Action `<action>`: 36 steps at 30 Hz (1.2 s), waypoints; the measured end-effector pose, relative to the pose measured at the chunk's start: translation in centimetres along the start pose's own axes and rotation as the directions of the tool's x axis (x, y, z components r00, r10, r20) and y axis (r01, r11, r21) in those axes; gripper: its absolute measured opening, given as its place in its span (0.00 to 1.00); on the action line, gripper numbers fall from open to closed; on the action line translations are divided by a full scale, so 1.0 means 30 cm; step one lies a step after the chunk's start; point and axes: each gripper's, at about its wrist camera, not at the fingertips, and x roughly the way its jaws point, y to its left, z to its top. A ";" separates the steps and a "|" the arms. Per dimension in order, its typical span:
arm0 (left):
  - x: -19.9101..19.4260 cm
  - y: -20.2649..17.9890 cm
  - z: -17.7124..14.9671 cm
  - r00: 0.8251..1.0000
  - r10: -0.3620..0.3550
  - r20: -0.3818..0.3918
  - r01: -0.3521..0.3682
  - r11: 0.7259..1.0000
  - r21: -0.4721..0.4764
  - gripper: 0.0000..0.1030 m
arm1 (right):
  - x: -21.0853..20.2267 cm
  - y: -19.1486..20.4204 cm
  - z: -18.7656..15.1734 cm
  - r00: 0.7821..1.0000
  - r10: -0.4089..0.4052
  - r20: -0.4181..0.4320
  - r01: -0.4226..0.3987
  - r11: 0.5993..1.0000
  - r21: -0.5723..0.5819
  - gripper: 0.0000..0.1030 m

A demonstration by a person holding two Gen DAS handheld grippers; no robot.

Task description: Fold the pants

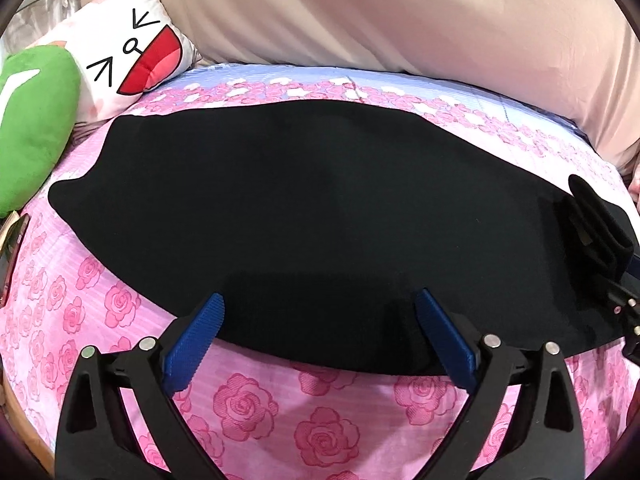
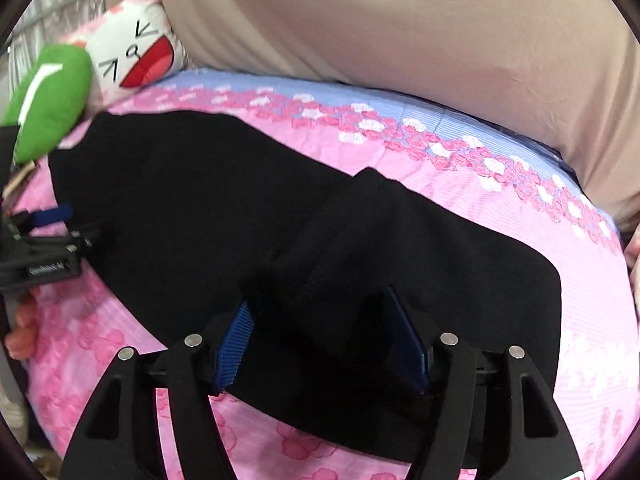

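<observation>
Black pants (image 1: 304, 208) lie flat across a pink rose-print bed sheet (image 1: 248, 404), long side running left to right. My left gripper (image 1: 320, 312) is open, its blue pads spread over the near edge of the pants, holding nothing. My right gripper (image 2: 316, 312) shows in the left wrist view (image 1: 600, 248) at the right end of the pants. Its blue fingers (image 2: 236, 344) sit on either side of a raised bunch of black cloth (image 2: 320, 280), which it lifts above the flat layer. In the right wrist view the left gripper (image 2: 52, 236) is at the far left.
A green plush (image 1: 36, 120) and a white cartoon-face pillow (image 1: 136, 52) sit at the back left. A large beige cushion (image 1: 400, 12) runs along the far side of the bed. The sheet has a blue band (image 1: 304, 76) along its far edge.
</observation>
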 end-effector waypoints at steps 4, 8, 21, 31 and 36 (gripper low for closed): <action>-0.008 0.006 -0.006 1.000 -0.012 0.006 0.012 1.000 -0.010 0.92 | 0.023 0.021 0.013 1.000 -0.015 0.004 0.015 1.000 -0.021 0.48; -0.005 0.002 -0.005 1.000 -0.010 0.002 0.010 1.000 -0.010 0.92 | 0.008 0.000 0.099 1.000 -0.002 0.028 0.000 0.998 0.060 0.16; -0.006 0.016 -0.010 0.999 -0.040 -0.001 0.040 0.999 -0.030 0.93 | 0.183 0.273 0.230 0.979 0.199 -0.051 -0.200 0.980 -0.010 0.35; -0.025 0.046 -0.013 0.996 -0.081 0.028 0.082 0.995 -0.062 0.93 | -0.202 -0.067 0.191 0.915 0.357 0.185 -0.390 0.902 0.184 0.50; -0.068 0.056 -0.011 0.997 -0.054 0.050 0.057 0.997 -0.049 0.93 | -0.175 -0.117 0.206 0.975 0.174 0.139 -0.196 0.966 0.168 0.30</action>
